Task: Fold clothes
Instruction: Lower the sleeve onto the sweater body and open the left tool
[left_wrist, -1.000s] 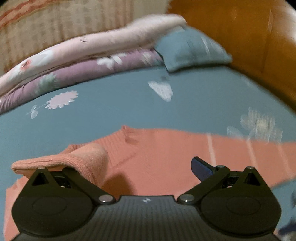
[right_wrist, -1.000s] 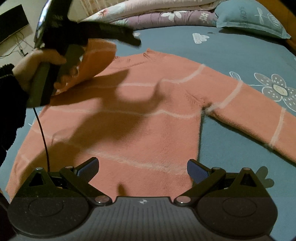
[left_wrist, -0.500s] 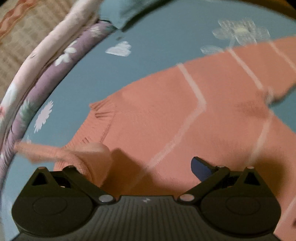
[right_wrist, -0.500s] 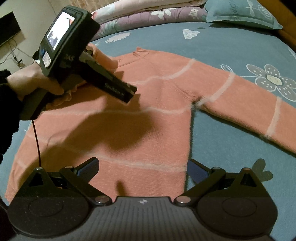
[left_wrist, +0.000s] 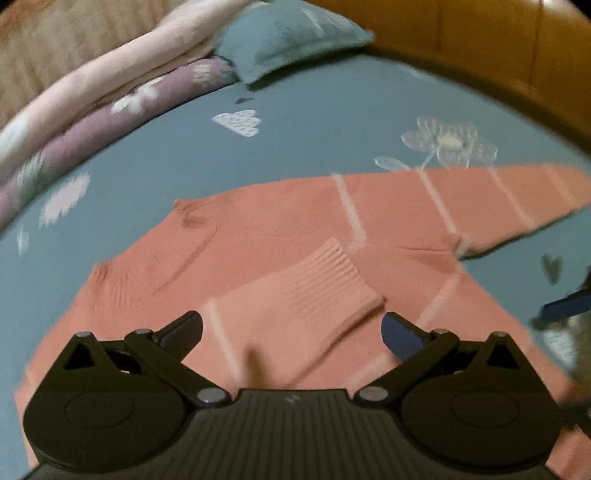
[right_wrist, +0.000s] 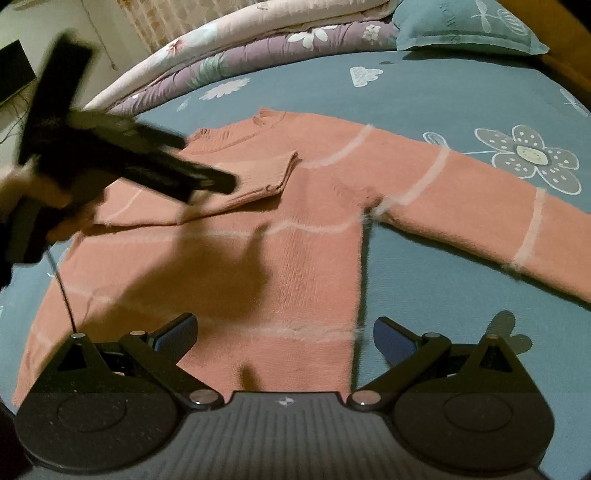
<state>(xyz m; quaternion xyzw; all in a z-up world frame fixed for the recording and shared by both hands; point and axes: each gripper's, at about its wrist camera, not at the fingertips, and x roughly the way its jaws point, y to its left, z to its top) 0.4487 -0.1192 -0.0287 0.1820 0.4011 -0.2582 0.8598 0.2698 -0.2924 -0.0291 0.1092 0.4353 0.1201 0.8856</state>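
A salmon-pink sweater (right_wrist: 288, 251) with thin white stripes lies flat on the blue bed sheet (right_wrist: 424, 92). Its left sleeve (right_wrist: 258, 184) is folded across the chest, cuff (left_wrist: 325, 284) lying on the body. The right sleeve (right_wrist: 480, 206) stretches out flat to the right. My left gripper (left_wrist: 291, 328) is open and empty just behind the folded cuff; it also shows in the right wrist view (right_wrist: 207, 184), blurred. My right gripper (right_wrist: 284, 336) is open and empty above the sweater's hem.
Folded quilts in pink and purple (right_wrist: 258, 48) and a blue pillow (right_wrist: 461, 29) lie along the far side of the bed. A wooden headboard (left_wrist: 498, 55) rises at the right. A dark screen (right_wrist: 14, 74) stands at the far left.
My left gripper carried the left sleeve across the sweater's chest, let it go and opened. The cuff now rests on the body. The right gripper stayed open over the hem.
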